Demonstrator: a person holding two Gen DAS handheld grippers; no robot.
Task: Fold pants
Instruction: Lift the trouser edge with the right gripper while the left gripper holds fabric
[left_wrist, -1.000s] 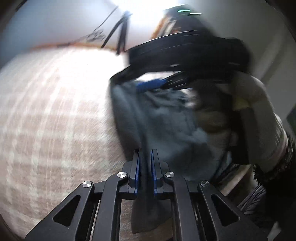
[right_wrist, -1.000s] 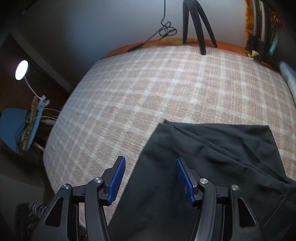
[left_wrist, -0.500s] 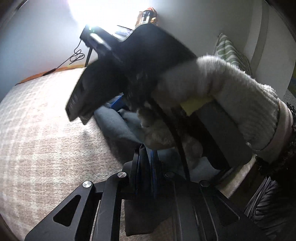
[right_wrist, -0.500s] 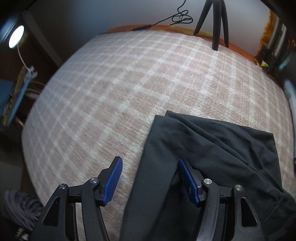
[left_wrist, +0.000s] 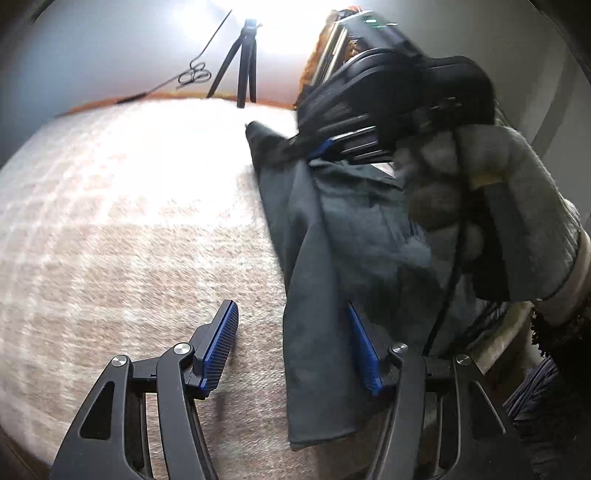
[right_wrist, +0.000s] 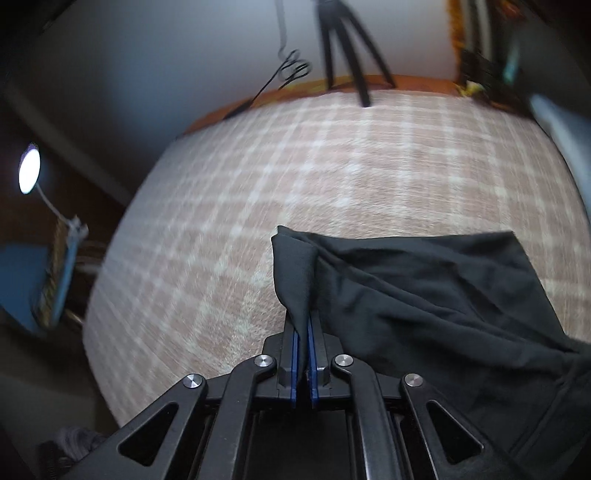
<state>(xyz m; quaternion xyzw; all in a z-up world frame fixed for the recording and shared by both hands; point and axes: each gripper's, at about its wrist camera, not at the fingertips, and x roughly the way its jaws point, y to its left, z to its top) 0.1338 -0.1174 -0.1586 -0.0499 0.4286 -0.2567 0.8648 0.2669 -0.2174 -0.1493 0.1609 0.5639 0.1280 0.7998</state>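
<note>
Dark grey pants (left_wrist: 325, 266) lie on a checked beige bedspread (left_wrist: 129, 221), folded lengthwise. My left gripper (left_wrist: 295, 347) is open, its blue pads either side of the pants' near end. In the left wrist view my right gripper (left_wrist: 332, 147) and its gloved hand (left_wrist: 480, 206) hold the far end of the pants. In the right wrist view my right gripper (right_wrist: 303, 354) is shut on a corner of the pants (right_wrist: 424, 288), which bunches up between the pads.
A black tripod (right_wrist: 343, 48) and a coiled cable (right_wrist: 291, 70) stand at the bed's far edge by the wall. A lamp (right_wrist: 29, 173) glows at the left. The bedspread (right_wrist: 332, 166) stretches wide to the left of the pants.
My left gripper has opened and let go of the pants. My right gripper has shut on the pants' corner, having been open over it before.
</note>
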